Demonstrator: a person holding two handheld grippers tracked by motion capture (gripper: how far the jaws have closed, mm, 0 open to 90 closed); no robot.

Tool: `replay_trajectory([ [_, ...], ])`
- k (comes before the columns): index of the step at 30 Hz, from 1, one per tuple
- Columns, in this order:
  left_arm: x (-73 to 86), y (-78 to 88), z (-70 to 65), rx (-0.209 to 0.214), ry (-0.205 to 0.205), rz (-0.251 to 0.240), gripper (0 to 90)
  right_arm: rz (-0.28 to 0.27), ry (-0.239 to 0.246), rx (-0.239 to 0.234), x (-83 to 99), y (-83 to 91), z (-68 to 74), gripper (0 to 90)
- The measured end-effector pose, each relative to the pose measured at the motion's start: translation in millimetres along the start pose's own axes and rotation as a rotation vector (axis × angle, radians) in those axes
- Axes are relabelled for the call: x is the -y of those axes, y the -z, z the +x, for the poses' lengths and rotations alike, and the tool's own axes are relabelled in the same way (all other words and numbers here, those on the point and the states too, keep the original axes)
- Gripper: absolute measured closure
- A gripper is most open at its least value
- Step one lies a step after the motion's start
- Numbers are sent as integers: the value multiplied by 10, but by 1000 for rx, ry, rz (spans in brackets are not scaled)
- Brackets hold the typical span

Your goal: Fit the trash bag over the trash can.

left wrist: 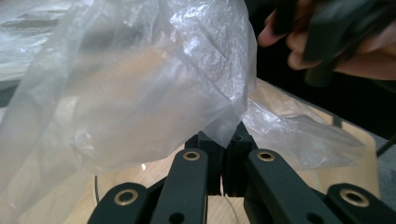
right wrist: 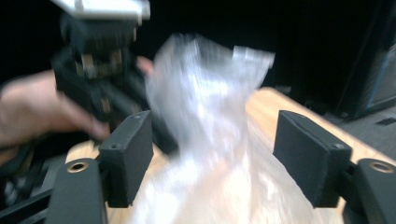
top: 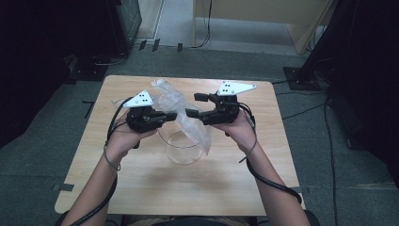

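Pinching the crinkled clear plastic bag [top: 181,113] over the round clear glass bowl [top: 181,148], the left gripper [top: 173,115] is clamped; the right gripper [top: 194,105] (jaws wide, empty) probably must grasp the opposite edge.

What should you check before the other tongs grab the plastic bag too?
1. Left tongs pinching the plastic bag: ok, shut on a fold.
2. Right tongs open wide enough: ok, jaws stand well apart.
3. Bag between the right jaws: ok, the bag sits in the gap, though the picture is blurred.
4. Glass bowl under the bag: ok, upright on the table.
5. Bag mouth open: cannot tell, too crumpled.
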State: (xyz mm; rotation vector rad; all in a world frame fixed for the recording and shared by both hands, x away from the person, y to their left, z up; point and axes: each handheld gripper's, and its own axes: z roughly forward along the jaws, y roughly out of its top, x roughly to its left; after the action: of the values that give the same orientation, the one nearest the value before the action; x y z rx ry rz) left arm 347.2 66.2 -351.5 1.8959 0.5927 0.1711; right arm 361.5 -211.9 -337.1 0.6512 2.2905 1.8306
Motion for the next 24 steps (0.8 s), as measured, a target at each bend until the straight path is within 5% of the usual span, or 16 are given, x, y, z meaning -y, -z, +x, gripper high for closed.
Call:
replay_trajectory([
  [6,-70,56,-91,98,-46,-7,883,93,51,-79,113,-91,-50,264],
  [10,-108,53,-169,150,-74,-22,881,149,140,-125,155,-166,29,255],
  [15,-146,51,-241,193,-88,-30,882,148,159,-143,165,-218,62,251],
  [19,-167,62,-255,195,-90,-41,871,170,170,-181,188,-262,101,360],
  [24,-185,86,-258,180,-86,-57,869,228,197,-168,232,-317,184,601],
])
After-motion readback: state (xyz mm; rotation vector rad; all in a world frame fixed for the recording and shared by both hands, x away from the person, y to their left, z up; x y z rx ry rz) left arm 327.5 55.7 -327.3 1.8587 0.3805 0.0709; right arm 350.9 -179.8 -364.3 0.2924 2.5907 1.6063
